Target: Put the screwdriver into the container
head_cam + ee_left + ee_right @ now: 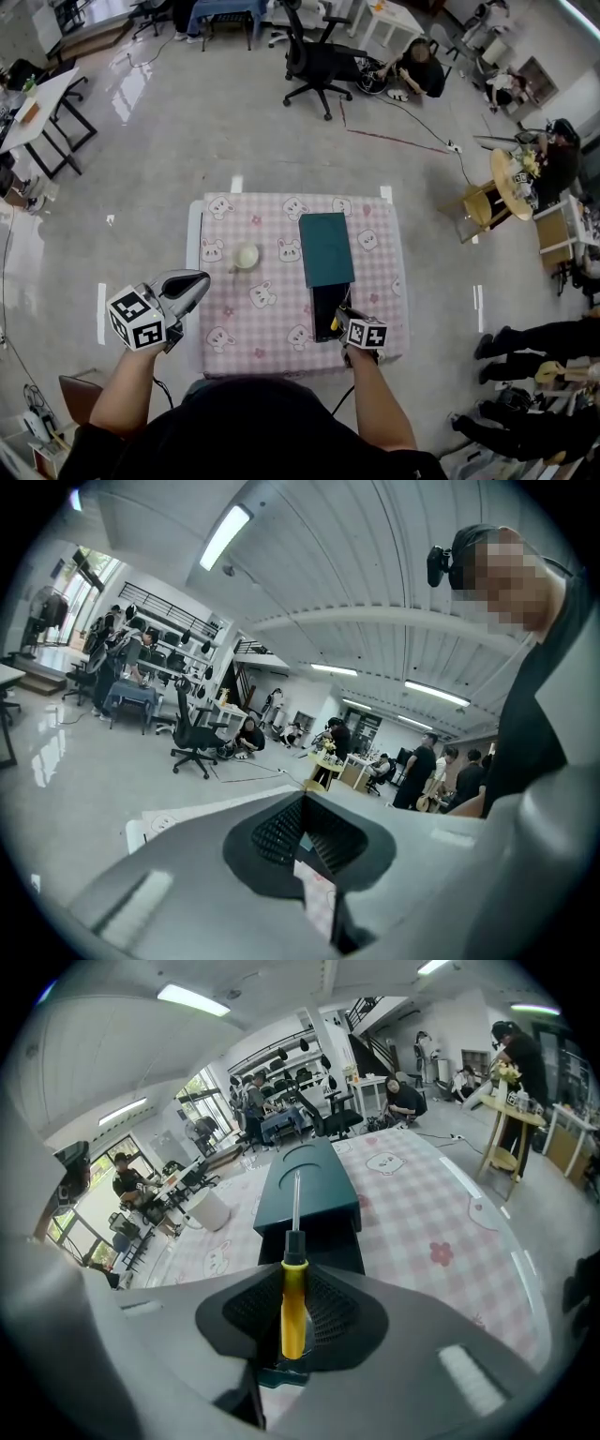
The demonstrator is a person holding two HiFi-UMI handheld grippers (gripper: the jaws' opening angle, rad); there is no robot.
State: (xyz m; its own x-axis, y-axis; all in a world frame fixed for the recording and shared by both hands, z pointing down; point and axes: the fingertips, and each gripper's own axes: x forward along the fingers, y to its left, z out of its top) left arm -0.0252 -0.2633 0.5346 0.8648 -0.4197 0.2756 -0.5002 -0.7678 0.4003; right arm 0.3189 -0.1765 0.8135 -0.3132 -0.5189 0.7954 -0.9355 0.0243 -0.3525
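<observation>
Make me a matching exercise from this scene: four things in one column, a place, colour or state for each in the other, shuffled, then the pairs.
A. screwdriver
B. container
C. cup
D. left gripper

1. cream, on the cloth left of the container
2. raised at the cloth's left edge, nothing in it
3. yellow handle clamped in the right gripper
4. dark green, on the pink cloth

Pairs: A-3; B-4; C-1; D-2.

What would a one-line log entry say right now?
right tongs: shut on screwdriver, at open end of container | left tongs: shut, empty | screwdriver: not yet inside
</observation>
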